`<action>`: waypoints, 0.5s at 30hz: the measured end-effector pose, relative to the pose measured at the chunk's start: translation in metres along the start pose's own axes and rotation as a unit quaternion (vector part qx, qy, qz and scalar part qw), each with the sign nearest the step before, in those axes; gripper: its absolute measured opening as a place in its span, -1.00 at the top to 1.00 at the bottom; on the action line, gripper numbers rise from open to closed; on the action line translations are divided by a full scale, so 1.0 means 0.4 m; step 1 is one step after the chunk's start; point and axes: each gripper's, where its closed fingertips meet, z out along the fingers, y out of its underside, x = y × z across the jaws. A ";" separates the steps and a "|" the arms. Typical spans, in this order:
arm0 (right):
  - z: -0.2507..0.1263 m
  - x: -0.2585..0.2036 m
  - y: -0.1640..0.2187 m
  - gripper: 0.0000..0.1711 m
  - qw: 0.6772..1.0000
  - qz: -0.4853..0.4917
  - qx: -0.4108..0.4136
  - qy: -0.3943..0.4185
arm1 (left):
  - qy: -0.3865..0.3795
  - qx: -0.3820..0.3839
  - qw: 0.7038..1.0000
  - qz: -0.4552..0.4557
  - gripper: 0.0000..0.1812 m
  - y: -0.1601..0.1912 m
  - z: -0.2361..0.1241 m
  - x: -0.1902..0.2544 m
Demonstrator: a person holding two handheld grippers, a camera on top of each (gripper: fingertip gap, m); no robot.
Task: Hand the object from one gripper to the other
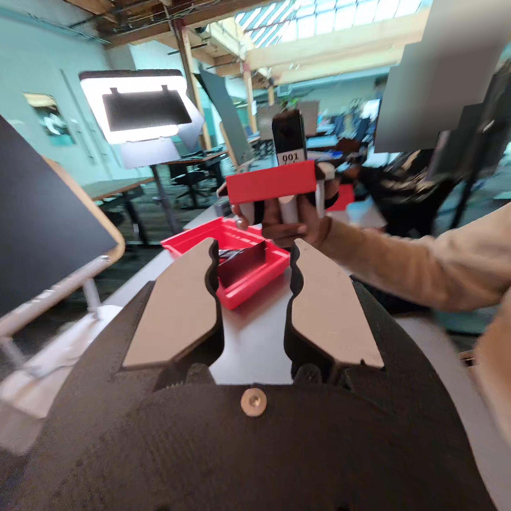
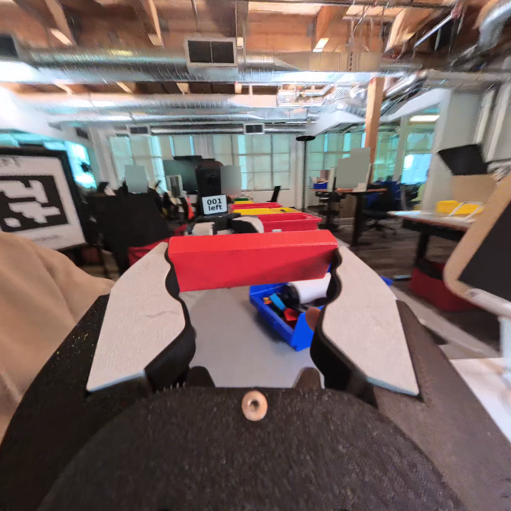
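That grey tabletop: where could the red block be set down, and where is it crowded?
The grey table is bare just ahead of the right gripper, left of the blue bin, under the held red block. In the left wrist view, bare grey also lies between the left gripper and the red tray. The bin and tray are crowded.

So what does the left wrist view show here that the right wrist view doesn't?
Only the left wrist view shows the red plastic tray holding a dark box, the glowing studio light panel and the hand gripping the right tool. Only the right wrist view shows the blue plastic bin of small parts and the black-and-white marker board. Both show the long red rectangular block shut in the right tool, and the grey tabletop. The left tool is open and empty.
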 end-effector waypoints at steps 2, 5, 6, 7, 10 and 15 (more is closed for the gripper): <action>0.023 -0.007 0.025 -0.25 0.997 0.065 -0.012 -0.029 | -0.033 -0.034 0.996 0.075 0.41 0.022 0.019 0.003; 0.078 -0.040 0.082 -0.24 0.985 0.149 -0.051 -0.074 | -0.078 -0.094 0.981 0.150 0.37 0.071 0.045 -0.012; 0.097 -0.051 0.109 -0.24 0.978 0.178 -0.075 -0.083 | -0.085 -0.107 0.976 0.172 0.35 0.084 0.051 -0.015; 0.113 -0.065 0.134 -0.24 0.970 0.203 -0.098 -0.094 | -0.089 -0.121 0.969 0.195 0.34 0.098 0.055 -0.016; 0.145 -0.101 0.188 -0.24 0.951 0.248 -0.147 -0.116 | -0.083 -0.168 0.943 0.275 0.42 0.139 0.061 -0.006; 0.158 -0.101 0.189 -0.21 0.945 0.270 -0.145 -0.112 | -0.079 -0.174 0.937 0.291 0.57 0.143 0.062 -0.001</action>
